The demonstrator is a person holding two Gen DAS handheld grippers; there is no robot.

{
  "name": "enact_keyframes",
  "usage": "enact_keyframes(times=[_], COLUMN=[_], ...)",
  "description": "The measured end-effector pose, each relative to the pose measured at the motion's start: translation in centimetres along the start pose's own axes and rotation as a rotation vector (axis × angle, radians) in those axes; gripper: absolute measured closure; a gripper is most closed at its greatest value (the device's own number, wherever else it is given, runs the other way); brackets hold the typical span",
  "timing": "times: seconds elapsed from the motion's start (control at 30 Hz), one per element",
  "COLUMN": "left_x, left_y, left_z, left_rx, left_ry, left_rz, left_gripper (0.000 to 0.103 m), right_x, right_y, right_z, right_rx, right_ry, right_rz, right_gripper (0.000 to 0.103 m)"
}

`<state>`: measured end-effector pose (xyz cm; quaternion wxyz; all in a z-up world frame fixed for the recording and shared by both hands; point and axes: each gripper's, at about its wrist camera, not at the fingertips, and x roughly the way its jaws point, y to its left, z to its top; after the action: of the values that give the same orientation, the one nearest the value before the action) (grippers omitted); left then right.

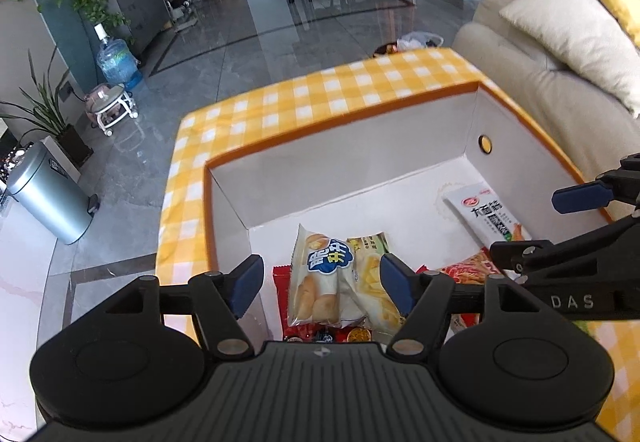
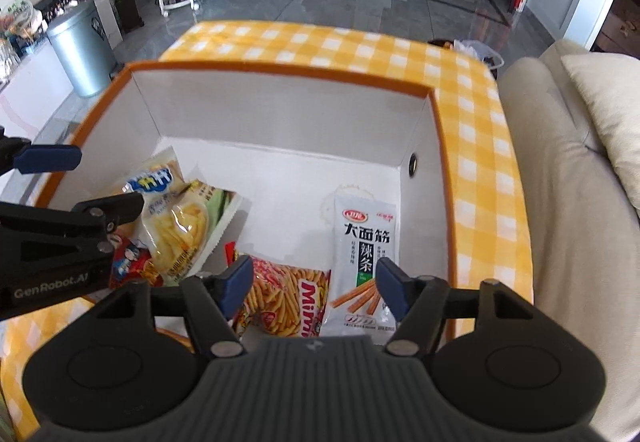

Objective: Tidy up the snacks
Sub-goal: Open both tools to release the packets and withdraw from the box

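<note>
A white box with an orange rim (image 1: 340,133) (image 2: 280,71) stands on a yellow checked tablecloth. Inside lie a bread-roll packet (image 1: 320,282) (image 2: 154,177), a yellow chips packet (image 1: 374,282) (image 2: 184,230), a red packet (image 1: 280,286) (image 2: 130,262), an orange Mimi stick-snack bag (image 1: 468,268) (image 2: 284,294) and a white spicy-strip packet (image 1: 486,211) (image 2: 364,254). My left gripper (image 1: 322,284) (image 2: 86,177) is open and empty above the bread-roll packet. My right gripper (image 2: 314,288) (image 1: 548,219) is open and empty above the Mimi bag and the white packet.
A beige sofa with cushions (image 1: 560,53) (image 2: 580,201) stands right of the table. A metal bin (image 1: 48,193) (image 2: 80,45), plants, a water jug (image 1: 118,61) and a small stool are on the floor at the left. Dining chairs and coloured stools stand far back.
</note>
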<state>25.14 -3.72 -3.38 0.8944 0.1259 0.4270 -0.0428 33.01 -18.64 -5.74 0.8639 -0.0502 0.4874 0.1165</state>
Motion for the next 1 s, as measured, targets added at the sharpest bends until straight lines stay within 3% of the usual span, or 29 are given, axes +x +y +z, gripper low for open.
enact_keyframes(times=[0.5,0.73,0.83,1.0], left_x=[-7.1,-10.0,-11.0,-12.1], left_y=[0.7,0.7,0.8,0.8], left_z=[-3.0,-5.2,-6.4,-7.9], left_rx=[-0.031,-0.084,-0.115,-0.155], left_ry=[-0.119,-0.157,-0.160,-0.170], left_rz=[0.009,0.012,0.003,-0.002], left_gripper=[0.021,0.021,0.021,0.021], right_x=[-7.5,-10.9,-12.2,-13.7], right_y=[0.1,1.7,2.1,2.5], right_z=[-2.6,-4.5,-5.7,-8.6], right_rx=[0.110,0.066,0.045,0.033], right_ry=[-0.160,-0.206,-0.225,-0.240], right_rz=[0.030,0.017,0.013,-0.009], right_gripper=[0.032,0.032,0.022,0.022])
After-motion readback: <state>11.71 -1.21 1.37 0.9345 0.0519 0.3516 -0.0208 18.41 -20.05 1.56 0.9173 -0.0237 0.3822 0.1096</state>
